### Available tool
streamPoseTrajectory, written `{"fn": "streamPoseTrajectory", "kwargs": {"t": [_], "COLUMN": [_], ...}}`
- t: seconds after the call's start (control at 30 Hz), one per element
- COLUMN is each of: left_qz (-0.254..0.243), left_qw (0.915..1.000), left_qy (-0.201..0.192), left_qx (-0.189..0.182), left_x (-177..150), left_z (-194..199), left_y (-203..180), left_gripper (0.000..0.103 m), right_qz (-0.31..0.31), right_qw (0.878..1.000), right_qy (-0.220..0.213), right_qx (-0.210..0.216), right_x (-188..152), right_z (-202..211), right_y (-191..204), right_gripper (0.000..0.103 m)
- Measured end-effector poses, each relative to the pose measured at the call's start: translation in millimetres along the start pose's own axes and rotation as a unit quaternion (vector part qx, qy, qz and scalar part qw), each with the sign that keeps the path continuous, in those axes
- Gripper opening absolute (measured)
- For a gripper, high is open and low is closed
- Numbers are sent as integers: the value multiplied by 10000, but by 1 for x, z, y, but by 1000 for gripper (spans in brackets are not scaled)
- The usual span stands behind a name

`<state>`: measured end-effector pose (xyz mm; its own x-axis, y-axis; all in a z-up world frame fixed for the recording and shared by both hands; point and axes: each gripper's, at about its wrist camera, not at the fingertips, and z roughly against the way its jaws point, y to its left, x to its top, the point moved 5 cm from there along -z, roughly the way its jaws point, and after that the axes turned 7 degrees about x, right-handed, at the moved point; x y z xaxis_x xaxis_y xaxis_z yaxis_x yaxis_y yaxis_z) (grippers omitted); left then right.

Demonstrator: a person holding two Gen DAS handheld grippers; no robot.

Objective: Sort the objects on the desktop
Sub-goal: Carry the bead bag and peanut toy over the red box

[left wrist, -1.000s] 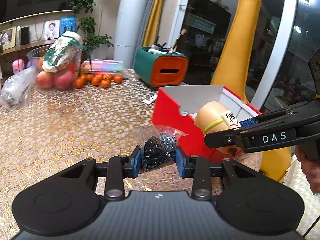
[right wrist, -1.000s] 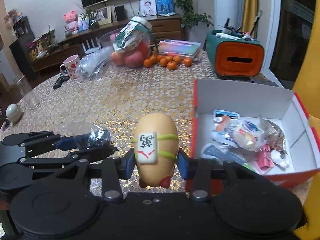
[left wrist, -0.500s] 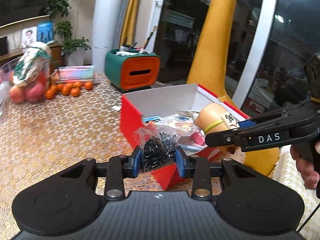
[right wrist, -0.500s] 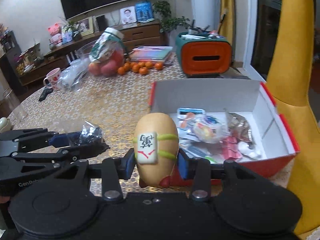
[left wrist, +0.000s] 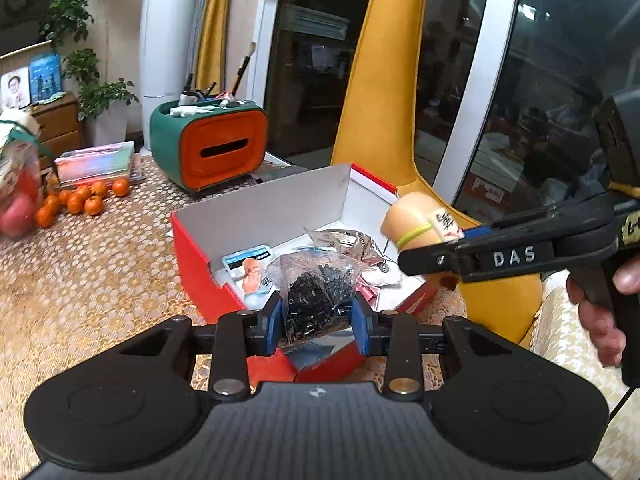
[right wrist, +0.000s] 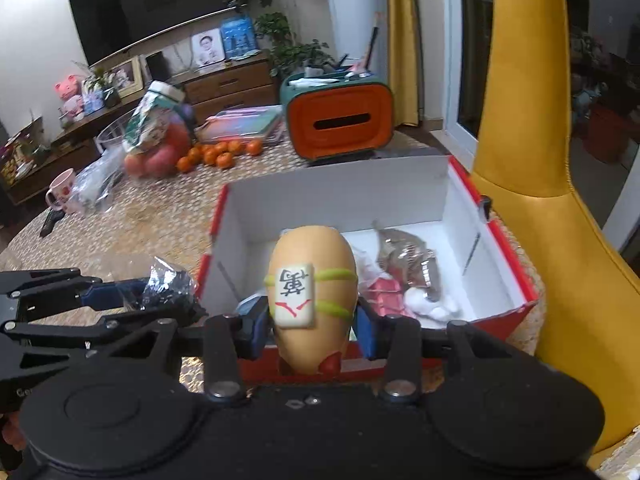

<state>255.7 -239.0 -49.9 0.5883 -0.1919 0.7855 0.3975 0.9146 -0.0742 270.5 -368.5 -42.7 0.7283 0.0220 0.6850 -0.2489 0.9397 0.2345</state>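
My left gripper (left wrist: pixel 318 322) is shut on a clear bag of small black parts (left wrist: pixel 318 294) and holds it over the near corner of the red box (left wrist: pixel 200 268). My right gripper (right wrist: pixel 312 326) is shut on a tan egg-shaped toy with a mahjong tile on it (right wrist: pixel 311 296), held over the box's front wall (right wrist: pixel 500 316). The toy (left wrist: pixel 420 222) and right gripper (left wrist: pixel 436 250) also show in the left wrist view. The bag (right wrist: pixel 170 286) shows left of the box in the right wrist view. The box holds several small packets.
A green and orange tissue box (left wrist: pixel 212 144) stands behind the red box. Tangerines (left wrist: pixel 80 198), a bag of apples (right wrist: pixel 156 148) and flat plastic cases (left wrist: pixel 96 162) sit at the back left. A yellow chair (right wrist: pixel 540 184) stands right of the table. A pink mug (right wrist: pixel 60 192) sits far left.
Both grippers have moved right and forward with their loads, from beside the red box to over it. Both stay shut.
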Motion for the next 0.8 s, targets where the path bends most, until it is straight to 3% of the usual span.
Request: {"fn": "streamPoseTrajectory", "kwargs": {"t": [0.4, 0.8], "left_qz": [0, -46], "left_qw": [9989, 9952], "left_qy": [466, 968], "left_qx": [25, 156], "left_x": [22, 23], "left_z": [-53, -95], "left_y": [-3, -3], "left_gripper": [34, 34], "right_qz": [-342, -476], "right_qw": [9984, 9955], "right_qy": [-48, 241], "right_qx": [-446, -779], "right_x": [16, 14], "right_z": [-16, -56], "right_y": [-51, -74], "right_gripper": [42, 42]}}
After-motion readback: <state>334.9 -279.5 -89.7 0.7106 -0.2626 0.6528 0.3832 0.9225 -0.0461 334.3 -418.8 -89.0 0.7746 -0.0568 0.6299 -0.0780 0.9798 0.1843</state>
